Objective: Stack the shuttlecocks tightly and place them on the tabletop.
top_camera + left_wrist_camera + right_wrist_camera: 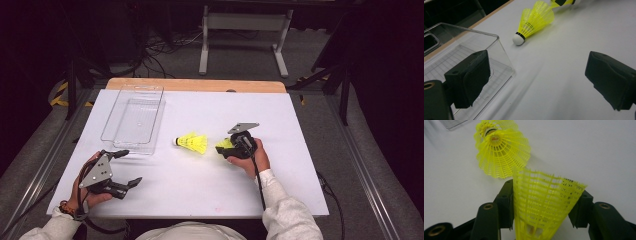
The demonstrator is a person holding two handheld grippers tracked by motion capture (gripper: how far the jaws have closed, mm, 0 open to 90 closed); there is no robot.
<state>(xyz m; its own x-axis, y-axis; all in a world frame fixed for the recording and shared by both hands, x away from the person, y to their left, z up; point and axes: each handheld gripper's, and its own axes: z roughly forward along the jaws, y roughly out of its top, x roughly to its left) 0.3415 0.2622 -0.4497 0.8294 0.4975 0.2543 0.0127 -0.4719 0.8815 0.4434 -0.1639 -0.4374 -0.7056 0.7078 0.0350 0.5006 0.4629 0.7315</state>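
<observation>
A yellow plastic shuttlecock (544, 202) stands skirt-outward between the black jaws of my right gripper (546, 206), which press on both sides of its mesh. In the high view that gripper (231, 146) sits near the table's middle with the shuttlecock (222, 145) poking out to its left. Just beyond lie two nested yellow shuttlecocks (192, 142), white cork pointing left (534, 21), apart from the held one. My left gripper (129, 167) rests at the front left, jaws wide open and empty (536, 77).
A clear plastic tray (132, 120) stands at the back left of the white table top (280, 190); its near corner (496, 50) is close to my left gripper's left jaw. A wooden strip edges the table's far side.
</observation>
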